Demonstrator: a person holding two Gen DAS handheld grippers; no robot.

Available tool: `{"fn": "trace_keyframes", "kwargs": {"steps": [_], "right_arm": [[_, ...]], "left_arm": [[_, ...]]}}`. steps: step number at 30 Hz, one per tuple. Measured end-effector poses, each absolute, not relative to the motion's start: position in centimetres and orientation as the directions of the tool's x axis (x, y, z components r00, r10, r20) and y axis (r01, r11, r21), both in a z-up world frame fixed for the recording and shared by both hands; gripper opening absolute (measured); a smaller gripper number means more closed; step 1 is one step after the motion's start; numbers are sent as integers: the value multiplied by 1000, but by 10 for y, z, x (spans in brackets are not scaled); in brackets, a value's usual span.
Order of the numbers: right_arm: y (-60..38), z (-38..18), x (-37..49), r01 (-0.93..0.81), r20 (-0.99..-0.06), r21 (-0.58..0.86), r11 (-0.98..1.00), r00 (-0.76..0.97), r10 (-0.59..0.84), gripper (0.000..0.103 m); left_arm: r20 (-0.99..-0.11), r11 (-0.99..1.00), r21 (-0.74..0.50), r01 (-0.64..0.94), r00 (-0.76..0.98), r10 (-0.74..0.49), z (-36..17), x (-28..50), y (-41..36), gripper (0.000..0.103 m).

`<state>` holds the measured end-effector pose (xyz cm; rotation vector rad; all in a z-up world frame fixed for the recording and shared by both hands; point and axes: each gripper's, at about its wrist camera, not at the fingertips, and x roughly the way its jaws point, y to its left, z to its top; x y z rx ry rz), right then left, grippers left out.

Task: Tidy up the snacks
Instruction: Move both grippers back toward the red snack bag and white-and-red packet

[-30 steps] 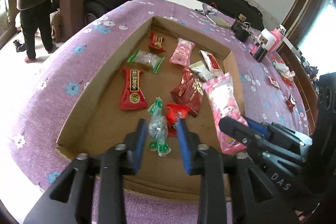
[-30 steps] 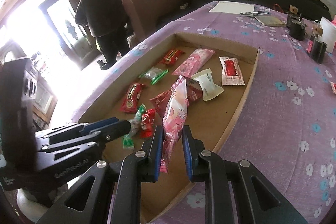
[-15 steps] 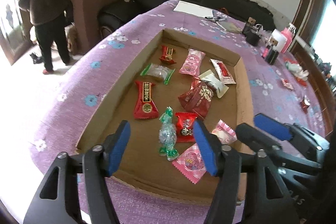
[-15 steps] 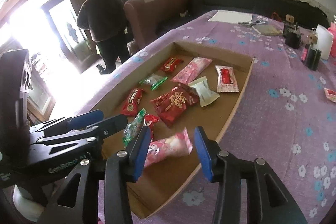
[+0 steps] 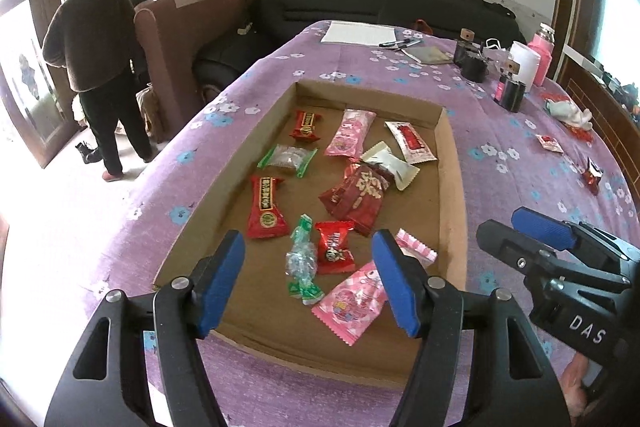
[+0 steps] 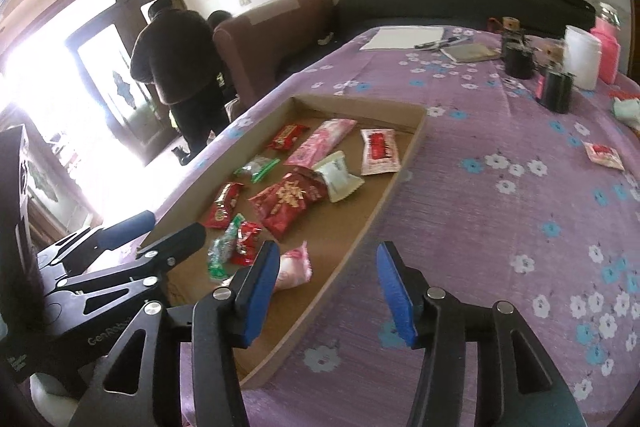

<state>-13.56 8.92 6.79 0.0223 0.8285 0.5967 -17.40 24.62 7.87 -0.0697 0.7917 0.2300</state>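
Note:
A shallow cardboard tray (image 5: 451,163) on a purple flowered cloth holds several snack packets. A pink packet (image 5: 354,301) lies at the tray's near end beside a clear green-ended candy (image 5: 303,263) and a small red candy (image 5: 334,247). My left gripper (image 5: 308,277) is open and empty, above the tray's near end. My right gripper (image 6: 326,285) is open and empty, over the tray's near right edge (image 6: 374,211). The pink packet also shows in the right wrist view (image 6: 294,267). Loose red snacks (image 5: 550,143) lie on the cloth outside the tray, to the right.
Black jars (image 5: 474,67), a white container (image 5: 524,63), a pink bottle (image 5: 540,47), paper (image 5: 358,33) and pens stand at the table's far end. A brown armchair (image 5: 188,39) and black sofa (image 5: 360,7) lie beyond. A person (image 5: 98,67) stands at the left by the door.
The right gripper opened and let go of the pink packet, which now lies in the tray. The left gripper opened wide around the green-ended candy. Both grippers drew back and up.

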Motion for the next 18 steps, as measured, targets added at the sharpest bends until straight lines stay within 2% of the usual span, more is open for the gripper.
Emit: {"fn": "trace_keyframes", "kwargs": {"steps": [7,9,11,13,14,15,16,18], "right_arm": [[64,66,-136,-449,-685,251,857,543,485,55],[55,66,-135,-435,-686,248,866,552,474,55],[40,67,-132,-407,-687,242,881,569,451,55],[24,67,-127,-372,-692,233,899,586,422,55],[14,68,-125,-348,-694,229,909,596,403,55],[3,68,-122,-324,-698,225,919,605,384,55],[-9,69,-120,-296,-700,221,929,615,363,55],[-38,73,-115,-234,-701,214,948,639,316,55]], "left_arm": [[-713,980,30,-199,682,161,83,-173,230,66],[-726,988,-8,-156,681,101,90,-168,222,66],[-714,990,-101,-94,701,-6,101,-164,216,66],[-644,966,-259,7,744,-178,113,-162,209,66],[-595,929,-361,78,748,-294,117,-160,205,71],[-579,902,-417,108,734,-356,117,-157,202,83],[-575,878,-461,131,709,-408,114,-153,196,84],[-623,855,-488,177,616,-483,103,-142,175,84]]}}
